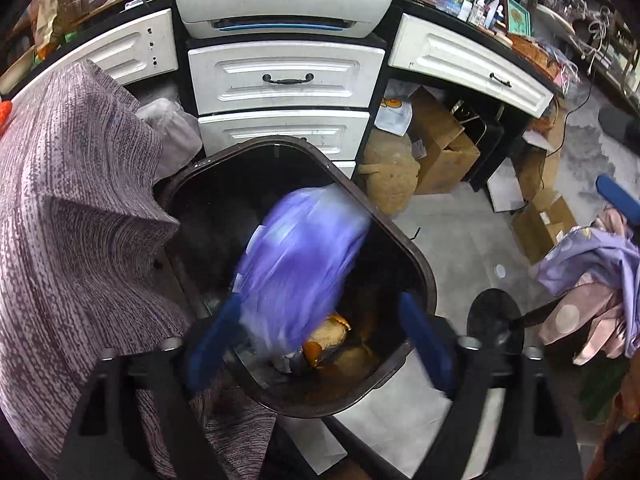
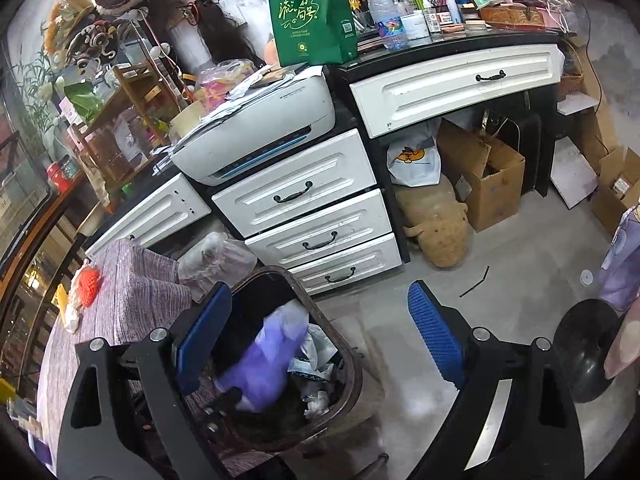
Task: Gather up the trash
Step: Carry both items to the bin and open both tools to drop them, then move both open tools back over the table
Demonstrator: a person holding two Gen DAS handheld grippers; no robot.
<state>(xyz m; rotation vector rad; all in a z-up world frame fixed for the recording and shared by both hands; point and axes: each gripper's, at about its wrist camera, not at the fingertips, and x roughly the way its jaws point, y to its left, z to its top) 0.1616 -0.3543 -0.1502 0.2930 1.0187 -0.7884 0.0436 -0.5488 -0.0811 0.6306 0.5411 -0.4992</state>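
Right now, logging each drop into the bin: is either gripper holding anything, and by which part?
Nothing is held. The left gripper stands open above the purple bag in the bin; the right gripper is open, empty.

Purple bag (image 1: 298, 264): thin crumpled plastic, motion-blurred, inside the bin mouth, not pinched by anything, lying over the other rubbish; right wrist view puts it toward the bin's near-left side (image 2: 260, 364). Bin (image 1: 420, 280): dark brown, rounded-rectangle rim, open top, standing on the floor just in front of the white drawers and touching the cloth-covered worktop at its side. Contents under the bag: orange peel (image 1: 320, 350) and a pale brownish lump at the bottom, white crumpled paper and wrappers (image 2: 316, 352) along the right side. Bin looks partly full, dark inner walls bare higher up.
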